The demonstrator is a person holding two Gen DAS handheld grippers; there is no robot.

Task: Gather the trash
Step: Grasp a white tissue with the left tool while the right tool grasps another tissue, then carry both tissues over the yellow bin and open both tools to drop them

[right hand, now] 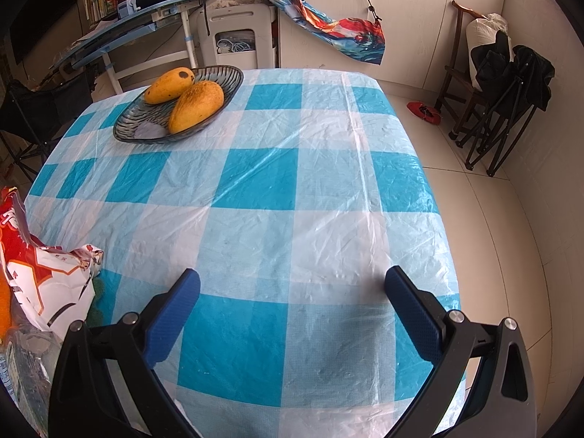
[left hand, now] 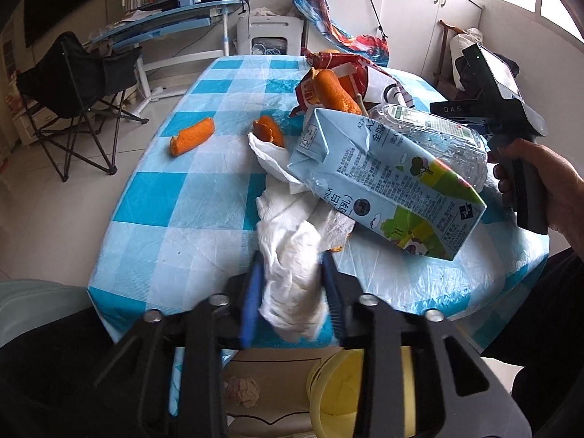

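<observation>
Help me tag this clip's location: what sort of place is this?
Probably a lived-in home room: a table in a checked plastic cloth, a dish of mangoes, a study desk and white cupboards.

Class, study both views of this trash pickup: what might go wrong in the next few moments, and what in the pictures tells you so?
1. The left claw pinches one end of the crumpled tissue; its far end lies under the milk carton, so pulling may tear it or drag the carton.
2. The carton leans on the plastic bottle and may slide.
3. The tissue may miss the yellow bin.
</observation>
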